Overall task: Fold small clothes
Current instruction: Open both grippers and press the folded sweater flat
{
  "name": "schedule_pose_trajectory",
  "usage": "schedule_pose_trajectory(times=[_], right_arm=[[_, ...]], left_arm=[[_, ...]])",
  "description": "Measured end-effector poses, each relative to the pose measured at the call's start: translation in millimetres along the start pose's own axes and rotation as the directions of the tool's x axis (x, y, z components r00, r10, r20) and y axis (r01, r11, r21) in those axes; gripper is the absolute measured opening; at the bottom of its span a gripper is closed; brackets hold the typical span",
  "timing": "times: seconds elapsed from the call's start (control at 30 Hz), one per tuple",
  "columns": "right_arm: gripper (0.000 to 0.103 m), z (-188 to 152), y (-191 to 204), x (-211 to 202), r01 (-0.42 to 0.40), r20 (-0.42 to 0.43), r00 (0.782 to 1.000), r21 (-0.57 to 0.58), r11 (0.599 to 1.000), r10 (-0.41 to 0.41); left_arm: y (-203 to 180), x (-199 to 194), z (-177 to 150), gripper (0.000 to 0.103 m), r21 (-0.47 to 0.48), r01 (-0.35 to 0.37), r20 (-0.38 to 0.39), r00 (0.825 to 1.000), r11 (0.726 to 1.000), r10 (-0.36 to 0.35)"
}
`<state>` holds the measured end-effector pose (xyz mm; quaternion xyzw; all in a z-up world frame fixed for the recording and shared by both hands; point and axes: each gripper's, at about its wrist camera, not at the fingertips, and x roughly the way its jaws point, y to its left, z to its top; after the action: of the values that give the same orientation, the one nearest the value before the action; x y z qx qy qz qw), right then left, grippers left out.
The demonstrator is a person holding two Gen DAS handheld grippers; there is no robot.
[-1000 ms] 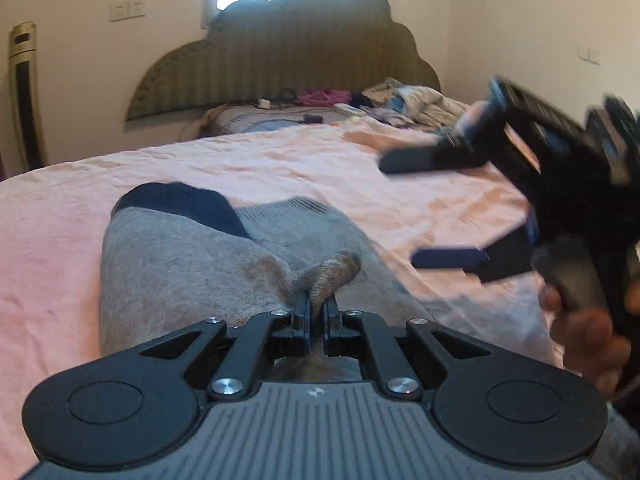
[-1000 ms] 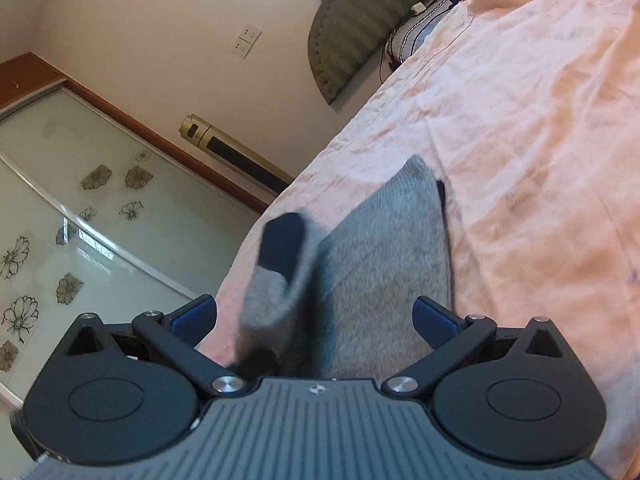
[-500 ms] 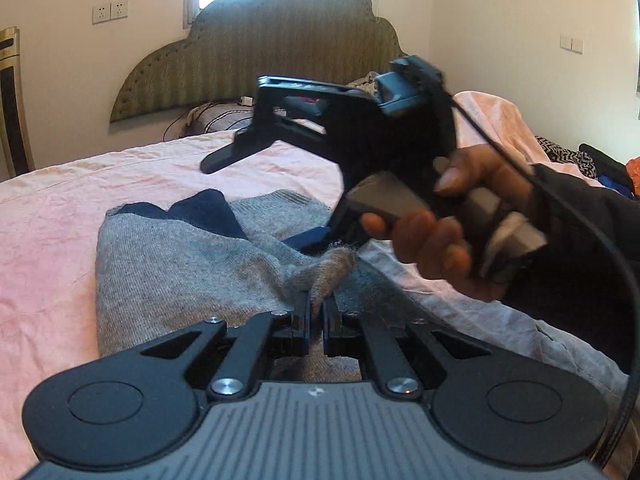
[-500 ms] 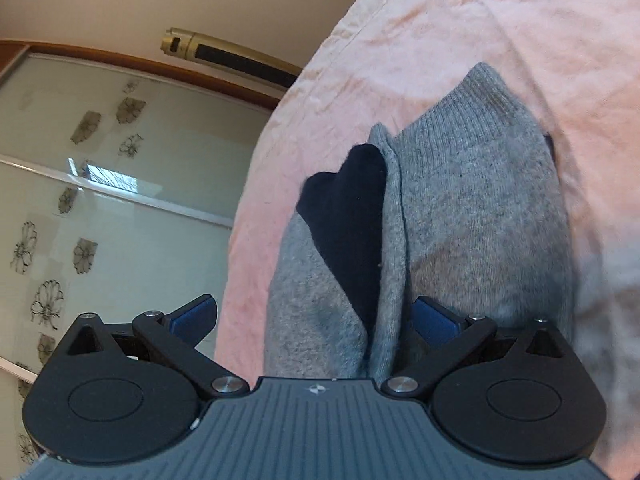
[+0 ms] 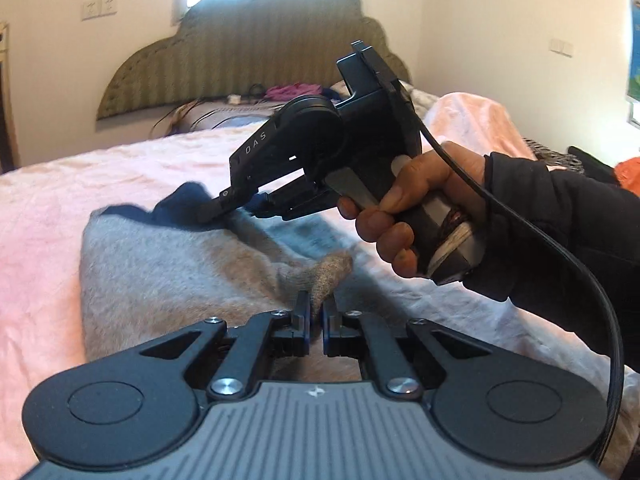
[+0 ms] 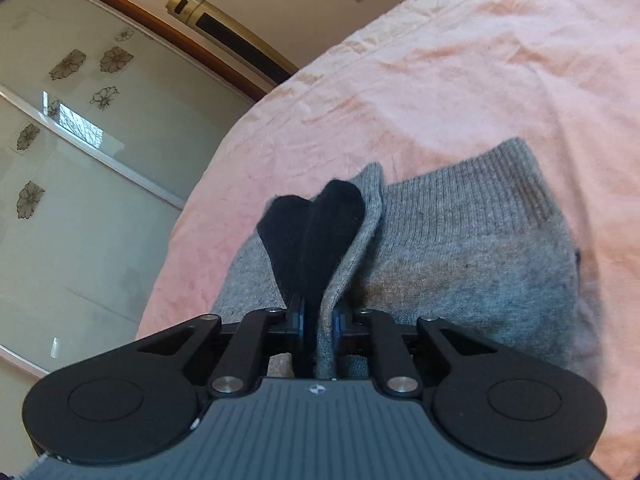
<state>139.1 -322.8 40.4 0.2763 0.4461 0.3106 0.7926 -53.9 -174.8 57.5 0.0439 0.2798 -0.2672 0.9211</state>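
Observation:
A grey sock point(image 5: 160, 272) with a navy end point(image 5: 180, 208) lies on the pink bed sheet point(image 5: 60, 184). My left gripper point(image 5: 316, 308) is shut on a raised grey fold at the sock's near edge. Held by a hand point(image 5: 400, 208) in a dark sleeve, my right gripper point(image 5: 224, 208) reaches in from the right to the navy end. In the right wrist view the right gripper point(image 6: 318, 312) has its jaws closing, and the pads pinch the navy end point(image 6: 320, 220) together with a grey layer. The ribbed grey sock point(image 6: 460, 248) spreads flat to the right of it.
An olive padded headboard point(image 5: 248, 52) stands at the far end of the bed, with a pile of clothes and cables point(image 5: 294, 90) below it. Glass wardrobe doors with flower prints point(image 6: 80, 160) and a gold standing unit point(image 6: 232, 36) are beyond the bed's left edge.
The right gripper swung in from the right, came down on the sock's navy end, and its jaws went from wide apart to pinched on the fabric. The left gripper held its fold still.

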Motion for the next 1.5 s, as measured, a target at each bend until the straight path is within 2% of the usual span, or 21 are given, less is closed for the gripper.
schedule_pose_trajectory(times=[0.1, 0.17, 0.23, 0.27, 0.3, 0.33, 0.4, 0.5, 0.6, 0.67, 0.77, 0.83, 0.87, 0.9, 0.93, 1.07, 1.17, 1.4, 1.43, 1.47, 1.5], right_arm=[[0.017, -4.4, -6.9, -43.6, 0.023, 0.075, 0.997, -0.022, 0.999, -0.022], [0.017, -10.0, -26.2, -64.3, 0.047, 0.105, 0.993, 0.028, 0.998, -0.050], [0.017, -16.7, -47.1, -70.5, 0.047, 0.098, 0.994, 0.092, 0.995, -0.056], [0.020, -20.1, -53.7, -70.0, 0.016, 0.098, 0.995, 0.129, 0.992, -0.029], [0.026, -22.2, -57.5, -69.9, -0.010, 0.096, 0.995, 0.162, 0.987, -0.006], [0.055, -21.8, -58.4, -64.1, -0.030, 0.075, 0.997, 0.188, 0.982, 0.016], [0.095, -19.5, -49.8, -55.2, -0.050, 0.069, 0.997, 0.164, 0.985, 0.039], [0.092, -9.3, -38.2, -34.8, -0.103, 0.033, 0.994, 0.149, 0.983, 0.099], [0.092, -1.0, -23.3, -18.2, -0.086, -0.002, 0.996, 0.124, 0.989, 0.087], [0.092, -1.4, -17.7, -12.4, -0.092, -0.024, 0.995, 0.112, 0.989, 0.095], [0.093, -6.2, -15.7, -10.8, -0.091, -0.038, 0.995, 0.109, 0.990, 0.096], [0.094, -8.9, -19.3, -13.2, -0.084, -0.035, 0.995, 0.117, 0.989, 0.089], [0.094, -10.9, -23.2, -15.8, -0.083, -0.029, 0.996, 0.128, 0.988, 0.088], [0.094, -12.0, -26.3, -17.9, -0.085, -0.025, 0.996, 0.139, 0.987, 0.089], [0.094, -12.7, -28.5, -19.4, -0.088, -0.021, 0.996, 0.146, 0.985, 0.092], [0.094, -14.4, -30.1, -20.9, -0.088, -0.019, 0.996, 0.148, 0.985, 0.092], [0.094, -15.8, -30.4, -19.9, -0.090, -0.017, 0.995, 0.148, 0.985, 0.094], [0.095, -20.7, -39.9, -22.4, -0.117, 0.002, 0.993, 0.182, 0.976, 0.118], [0.095, -21.1, -40.8, -22.7, -0.121, 0.005, 0.992, 0.187, 0.975, 0.122], [0.095, -21.2, -41.3, -22.8, -0.124, 0.007, 0.992, 0.189, 0.974, 0.124], [0.095, -21.4, -41.2, -22.6, -0.124, 0.007, 0.992, 0.188, 0.974, 0.125]], left_arm=[[-12.3, 2.1, 4.6, 0.004, 0.025, 0.102, 0.002, 0.995, 0.994, -0.102], [-22.1, 9.1, 0.6, 0.004, 0.043, 0.148, -0.024, 0.989, 0.988, -0.147], [-29.0, 17.7, -6.9, 0.004, 0.043, 0.160, -0.062, 0.986, 0.986, -0.157], [-30.2, 19.0, -8.8, 0.004, 0.044, 0.162, -0.075, 0.985, 0.986, -0.158], [-30.0, 16.4, -10.5, 0.004, 0.051, 0.152, -0.067, 0.987, 0.987, -0.149], [-30.1, 11.5, -11.2, 0.004, 0.072, 0.120, -0.046, 0.992, 0.990, -0.117], [-30.8, 2.7, -12.2, 0.007, 0.142, 0.041, -0.005, 0.999, 0.989, -0.040], [-31.7, 1.7, -17.8, 0.011, 0.229, -0.071, 0.001, 0.997, 0.971, 0.073], [-25.8, 18.4, -22.7, 0.012, 0.293, -0.148, -0.056, 0.984, 0.945, 0.172], [-25.9, 28.3, -27.7, 0.012, 0.316, -0.158, -0.095, 0.976, 0.936, 0.197], [-30.4, 27.4, -29.7, 0.017, 0.349, -0.168, -0.076, 0.975, 0.922, 0.207], [-36.6, 27.5, -30.6, 0.032, 0.385, -0.184, -0.052, 0.974, 0.904, 0.220], [-38.3, 27.9, -30.7, 0.053, 0.399, -0.191, -0.036, 0.974, 0.897, 0.223], [-39.5, 27.6, -30.8, 0.082, 0.409, -0.186, -0.024, 0.977, 0.894, 0.214], [-40.0, 25.1, -32.5, 0.089, 0.415, -0.179, -0.001, 0.980, 0.892, 0.197], [-49.2, 25.2, -34.3, 0.090, 0.455, -0.152, 0.017, 0.987, 0.877, 0.162], [-52.4, 36.1, -34.3, 0.090, 0.467, -0.172, 0.007, 0.982, 0.868, 0.190], [-32.9, 41.5, -21.2, 0.089, 0.342, -0.174, -0.046, 0.978, 0.924, 0.202], [-31.1, 43.9, -20.9, 0.089, 0.338, -0.179, -0.054, 0.976, 0.924, 0.209], [-30.6, 45.6, -21.4, 0.085, 0.342, -0.186, -0.057, 0.974, 0.921, 0.218], [-30.6, 48.5, -22.4, 0.074, 0.350, -0.188, -0.061, 0.973, 0.918, 0.222]])
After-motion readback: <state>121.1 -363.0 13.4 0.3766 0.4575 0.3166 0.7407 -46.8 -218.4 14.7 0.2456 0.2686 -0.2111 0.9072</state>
